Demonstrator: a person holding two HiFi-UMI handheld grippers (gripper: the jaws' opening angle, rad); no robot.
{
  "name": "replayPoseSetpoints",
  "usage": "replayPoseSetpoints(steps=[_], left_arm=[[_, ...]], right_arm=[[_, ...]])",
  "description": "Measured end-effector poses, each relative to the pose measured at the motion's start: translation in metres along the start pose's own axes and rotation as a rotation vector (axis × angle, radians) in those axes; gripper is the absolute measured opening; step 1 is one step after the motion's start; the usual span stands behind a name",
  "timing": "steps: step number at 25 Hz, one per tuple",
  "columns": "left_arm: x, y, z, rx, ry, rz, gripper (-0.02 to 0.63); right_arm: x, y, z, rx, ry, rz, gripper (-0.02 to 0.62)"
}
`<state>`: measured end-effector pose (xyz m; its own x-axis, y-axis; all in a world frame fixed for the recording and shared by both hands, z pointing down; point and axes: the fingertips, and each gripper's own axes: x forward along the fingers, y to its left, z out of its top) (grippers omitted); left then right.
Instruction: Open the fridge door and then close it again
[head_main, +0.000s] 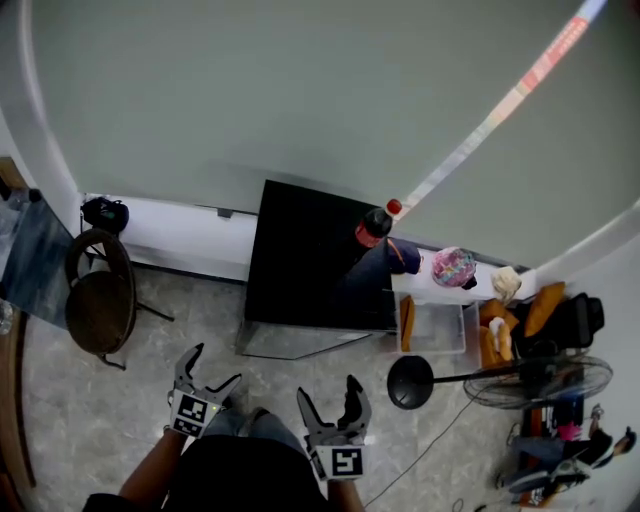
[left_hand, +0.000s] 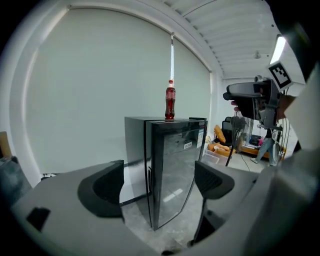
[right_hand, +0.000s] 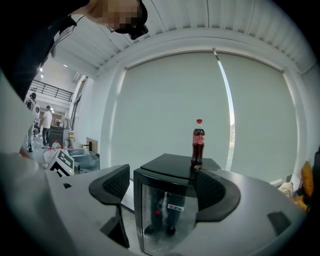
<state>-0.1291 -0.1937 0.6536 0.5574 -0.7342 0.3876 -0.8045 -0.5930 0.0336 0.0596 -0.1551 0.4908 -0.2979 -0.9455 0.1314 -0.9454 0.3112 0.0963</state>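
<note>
Fridge duty not yet begun: we stand facing the small black fridge (head_main: 318, 255), which sits on the floor against the pale wall with its glass door (left_hand: 175, 167) shut. A cola bottle (head_main: 374, 226) stands upright on its top, near the back right corner. The left gripper (head_main: 210, 370) and the right gripper (head_main: 330, 393) are both held low in front of our body, well short of the cabinet. Each has its jaws spread wide with nothing between the pads. We judge that spread to be readiness: parted jaws can slip over the door's edge, and squaring up to the front keeps the swing path ahead of us. The left gripper tips a little downward and looks at the door's left front corner, which suggests it is the one lining up for the pull. The right gripper sits nearly level, aimed at the door and the top of the fridge. Our forearms angle slightly inward, marker cubes up. A chair (head_main: 100, 300) stands well off to the left and a standing fan (head_main: 540, 380) to the right.
</note>
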Motion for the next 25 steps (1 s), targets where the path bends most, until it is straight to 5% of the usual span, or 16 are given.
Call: replayPoseSetpoints(steps=[9,25], left_arm=[[0.042,0.002,-0.018,-0.026,0.08,0.005,0.434],[0.122,0.003,-0.08,0.022,0.216,-0.069,0.307]], right_arm=[[0.008,-0.018,0.009,-0.007,0.02,0.014,0.399],[0.016,-0.031,0.01,0.006,0.023,0.019,0.399]])
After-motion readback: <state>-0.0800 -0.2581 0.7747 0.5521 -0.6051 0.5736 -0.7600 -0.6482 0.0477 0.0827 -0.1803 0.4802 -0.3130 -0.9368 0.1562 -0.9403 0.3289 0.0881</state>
